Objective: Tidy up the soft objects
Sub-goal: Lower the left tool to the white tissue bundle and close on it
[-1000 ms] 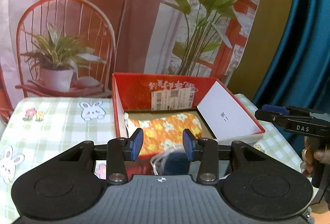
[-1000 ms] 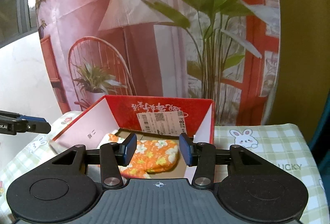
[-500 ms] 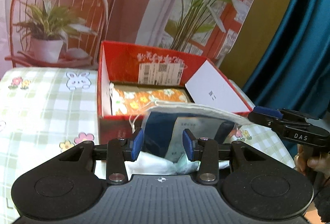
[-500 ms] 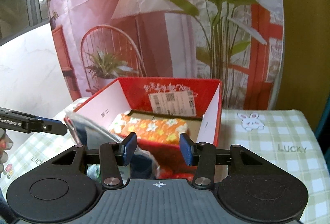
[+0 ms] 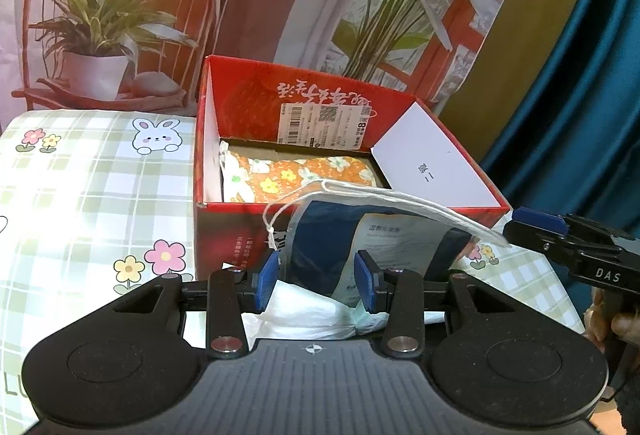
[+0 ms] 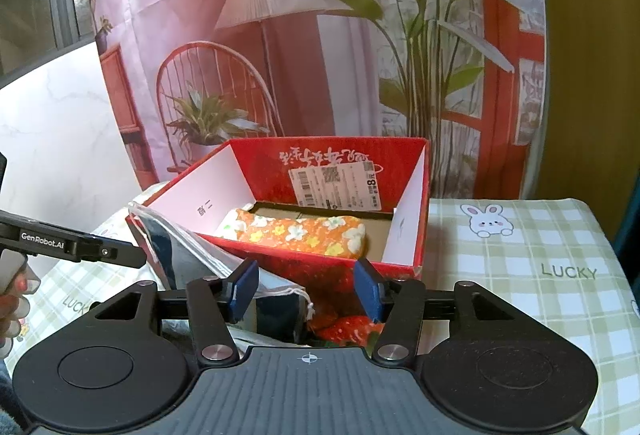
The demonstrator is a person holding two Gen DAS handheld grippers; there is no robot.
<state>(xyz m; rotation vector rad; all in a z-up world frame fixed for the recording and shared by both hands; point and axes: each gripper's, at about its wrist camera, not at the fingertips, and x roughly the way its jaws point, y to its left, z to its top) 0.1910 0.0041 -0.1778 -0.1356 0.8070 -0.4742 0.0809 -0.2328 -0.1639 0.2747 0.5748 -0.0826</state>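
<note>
A red cardboard box stands open on the table with an orange floral pouch inside. In front of it a clear drawstring bag holding a dark blue item stands upright. My left gripper is open, its pads on either side of the bag's lower part, over white crumpled plastic. My right gripper is open, in front of the box; the bag lies by its left pad.
A green checked tablecloth with rabbits and flowers covers the table. A printed backdrop of a chair and plants hangs behind. A dark teal curtain hangs at the right. A strawberry print shows on the box front.
Both grippers have pulled back from the box and dropped lower. The clear bag with the dark blue item has come into view in front of the box, between the left gripper's pads.
</note>
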